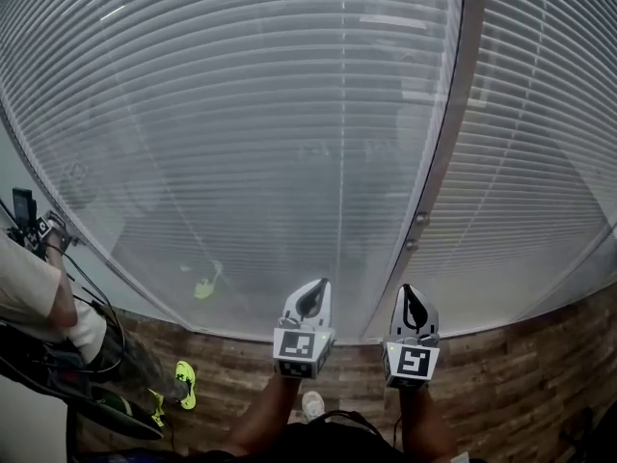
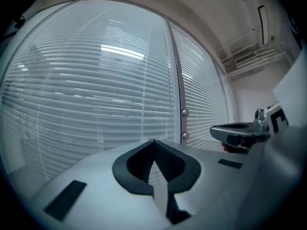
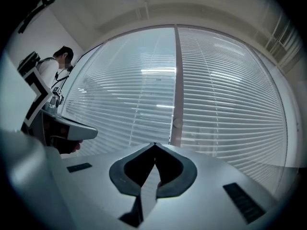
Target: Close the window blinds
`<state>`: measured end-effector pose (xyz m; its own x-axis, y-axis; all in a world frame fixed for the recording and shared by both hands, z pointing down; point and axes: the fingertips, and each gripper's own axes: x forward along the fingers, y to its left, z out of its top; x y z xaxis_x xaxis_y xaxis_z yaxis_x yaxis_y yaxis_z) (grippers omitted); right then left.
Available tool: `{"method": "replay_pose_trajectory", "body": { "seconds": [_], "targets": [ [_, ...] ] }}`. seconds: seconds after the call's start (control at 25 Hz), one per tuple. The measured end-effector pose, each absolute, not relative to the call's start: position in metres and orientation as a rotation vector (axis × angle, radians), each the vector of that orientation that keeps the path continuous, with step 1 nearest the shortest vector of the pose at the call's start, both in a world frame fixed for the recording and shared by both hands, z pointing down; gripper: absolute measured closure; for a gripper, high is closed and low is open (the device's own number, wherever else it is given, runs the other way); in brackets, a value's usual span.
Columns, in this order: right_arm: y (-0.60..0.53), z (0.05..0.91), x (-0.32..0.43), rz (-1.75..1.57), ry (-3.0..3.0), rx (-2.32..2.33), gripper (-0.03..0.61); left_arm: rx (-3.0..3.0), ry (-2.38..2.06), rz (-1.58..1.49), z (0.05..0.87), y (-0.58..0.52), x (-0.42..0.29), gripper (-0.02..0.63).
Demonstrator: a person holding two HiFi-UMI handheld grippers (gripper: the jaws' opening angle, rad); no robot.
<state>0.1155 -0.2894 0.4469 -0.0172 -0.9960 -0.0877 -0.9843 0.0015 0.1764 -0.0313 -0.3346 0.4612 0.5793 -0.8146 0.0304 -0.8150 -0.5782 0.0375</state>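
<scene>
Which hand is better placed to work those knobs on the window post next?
Right, probably: the right gripper points almost straight at the knobs; the left gripper is farther aside.

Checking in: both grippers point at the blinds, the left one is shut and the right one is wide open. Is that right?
Not the right gripper: it is shut as well, its jaw tips meeting with nothing seen between them, as the right gripper view shows. The left gripper is shut, and both point at the blinds.
</scene>
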Motion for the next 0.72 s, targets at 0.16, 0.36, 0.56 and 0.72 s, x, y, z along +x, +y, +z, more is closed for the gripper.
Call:
{"method": "replay_pose_trajectory", "body": {
  "seconds": [0.16,0.36,0.56,0.72],
  "targets": [
    [-0.251,0.45,0.128,-0.254,-2.186,2.132,0.574,2.751,-1.469,0.031,0.463,-0.301,-0.019,0.62],
    [-0.205,0.467,0.135,-0.27,-2.241,2.071,0.574,2.737,-1.571,0.064,0.474,-0.254,-0.016,0.62],
    [-0.166,0.481,0.146,-0.238,-2.268,2.029,0.574,2.615,-1.561,-0.025,0.472,-0.202,-0.015,0.62],
    [-0.14,0.475,0.143,-0.23,-2.305,2.001,0.574,2.578,-1.635,-0.046,0.453,-0.167,-0.027,0.62]
  ]
}}
